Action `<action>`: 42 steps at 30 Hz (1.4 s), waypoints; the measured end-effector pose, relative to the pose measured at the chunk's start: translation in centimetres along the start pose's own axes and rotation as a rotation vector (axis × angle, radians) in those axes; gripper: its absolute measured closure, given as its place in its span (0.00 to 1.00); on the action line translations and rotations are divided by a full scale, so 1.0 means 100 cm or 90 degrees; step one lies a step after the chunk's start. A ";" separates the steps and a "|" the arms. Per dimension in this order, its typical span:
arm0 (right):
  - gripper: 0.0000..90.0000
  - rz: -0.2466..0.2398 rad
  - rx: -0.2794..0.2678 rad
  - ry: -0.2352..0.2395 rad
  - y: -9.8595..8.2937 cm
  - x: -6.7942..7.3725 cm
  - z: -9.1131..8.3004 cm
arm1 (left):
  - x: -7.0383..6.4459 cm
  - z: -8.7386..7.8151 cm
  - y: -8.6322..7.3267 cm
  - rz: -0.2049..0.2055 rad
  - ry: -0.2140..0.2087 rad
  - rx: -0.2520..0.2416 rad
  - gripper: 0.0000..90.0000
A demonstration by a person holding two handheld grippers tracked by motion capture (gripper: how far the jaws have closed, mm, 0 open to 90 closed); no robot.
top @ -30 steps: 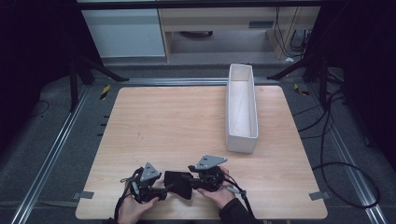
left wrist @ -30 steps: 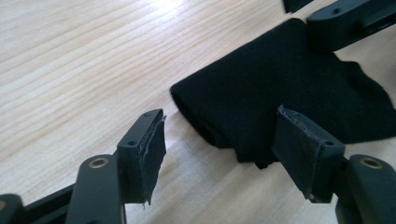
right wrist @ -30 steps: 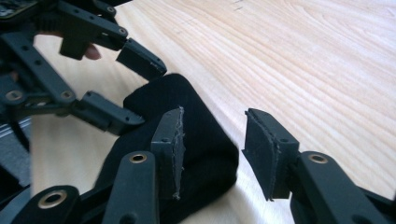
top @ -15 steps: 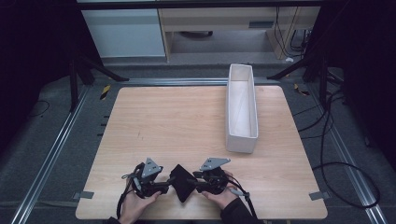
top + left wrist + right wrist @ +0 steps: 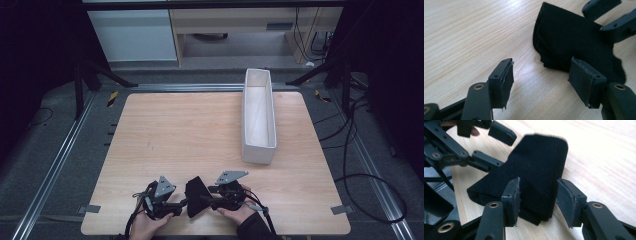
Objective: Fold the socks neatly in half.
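from the high view we see the folded black cloth (image 5: 196,195) lying on the wooden table (image 5: 200,130) near its front edge, between our two grippers. the left gripper (image 5: 181,204) reaches toward the cloth from the left and the right gripper (image 5: 204,199) from the right, each held in a hand at the bottom of the frame. a long white tray (image 5: 258,116) stands well apart on the right side of the table, running front to back.

in the left gripper view we look along the left gripper (image 5: 541,75); its jaws stand wide apart and clasp nothing. the black cloth (image 5: 571,47) lies ahead and to the right on the table, and the right-hand jaw sits just in front of the cloth's edge. the tips of the other gripper show at the top right, at the far side of the cloth.

in the right gripper view the right gripper (image 5: 537,198) is spread, with a folded corner of the black cloth (image 5: 534,167) lying between its jaws; the pads have not closed on it, and gaps show on both sides. the left gripper (image 5: 496,145) shows at the upper left, its jaws parted at the cloth's far side.
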State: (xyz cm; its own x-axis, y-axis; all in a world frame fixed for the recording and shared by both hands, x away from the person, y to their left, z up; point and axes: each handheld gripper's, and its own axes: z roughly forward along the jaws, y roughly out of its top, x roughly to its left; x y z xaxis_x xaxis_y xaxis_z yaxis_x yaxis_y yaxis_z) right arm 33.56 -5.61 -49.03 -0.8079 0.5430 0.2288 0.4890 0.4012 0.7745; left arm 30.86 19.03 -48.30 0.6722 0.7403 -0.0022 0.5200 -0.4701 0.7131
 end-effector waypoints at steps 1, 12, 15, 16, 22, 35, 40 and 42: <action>0.56 0.003 -0.009 -0.004 0.001 -0.001 -0.001 | 0.001 0.000 0.000 -0.001 0.001 -0.002 0.39; 0.46 0.051 -0.022 -0.015 0.007 -0.011 0.006 | 0.001 0.009 0.002 0.008 0.010 0.019 0.39; 0.44 0.066 -0.014 -0.010 0.004 -0.011 0.010 | 0.001 0.011 0.002 0.012 0.011 0.023 0.39; 0.43 0.073 -0.008 -0.010 0.003 -0.012 0.011 | 0.001 0.011 0.002 0.012 0.012 0.024 0.39; 0.41 0.113 0.010 0.013 -0.001 -0.013 0.017 | 0.000 0.014 0.000 0.017 0.020 0.035 0.40; 0.45 0.135 0.022 0.051 -0.002 -0.007 0.025 | 0.000 0.016 -0.002 0.022 0.033 0.050 0.42; 0.52 0.140 0.028 0.063 -0.002 -0.004 0.027 | 0.000 0.015 -0.002 0.025 0.036 0.052 0.42; 0.57 0.142 0.032 0.068 -0.001 -0.003 0.028 | 0.000 0.015 -0.003 0.024 0.037 0.050 0.42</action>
State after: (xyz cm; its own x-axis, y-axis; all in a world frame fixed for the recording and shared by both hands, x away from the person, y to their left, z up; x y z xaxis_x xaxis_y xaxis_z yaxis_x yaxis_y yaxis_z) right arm 34.62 -3.75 -50.82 -0.7073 0.5425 0.4533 0.6722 0.3175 0.6689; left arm 31.54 18.43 -49.57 0.6617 0.7470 0.0651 0.5369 -0.5326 0.6543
